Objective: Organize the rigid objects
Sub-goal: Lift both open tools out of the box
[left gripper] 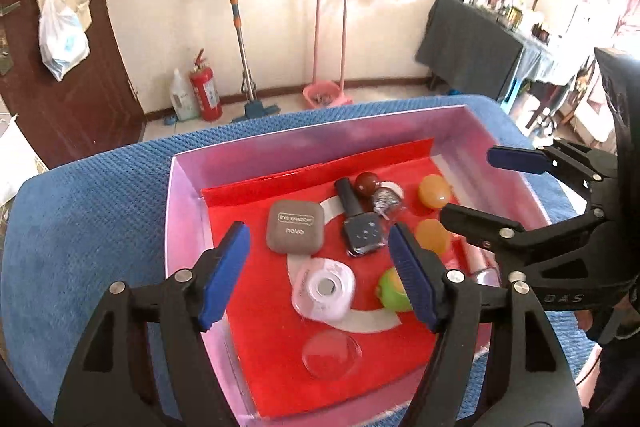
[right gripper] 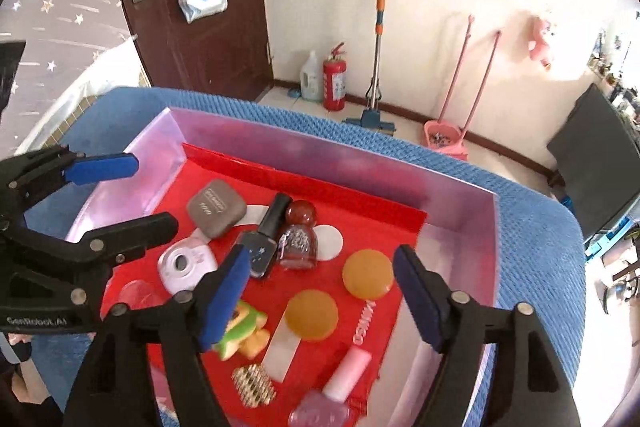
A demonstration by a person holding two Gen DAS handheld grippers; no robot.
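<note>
Between picks: left tool (left gripper: 320,267) and right tool (right gripper: 320,291) agape, empty, above filled box (left gripper: 184,211). Next: choose another item, if any.

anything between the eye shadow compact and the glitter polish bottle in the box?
Yes: the dark blue nail polish bottle lies between the eye shadow compact and the glitter bottle; both wrist views show it.

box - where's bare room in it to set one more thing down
Free: the red liner between the eyeshadow compact and the left box wall, and the bare strip along the right wall beside the amber discs. Crowded: the middle, around the nail polish bottles.
</note>
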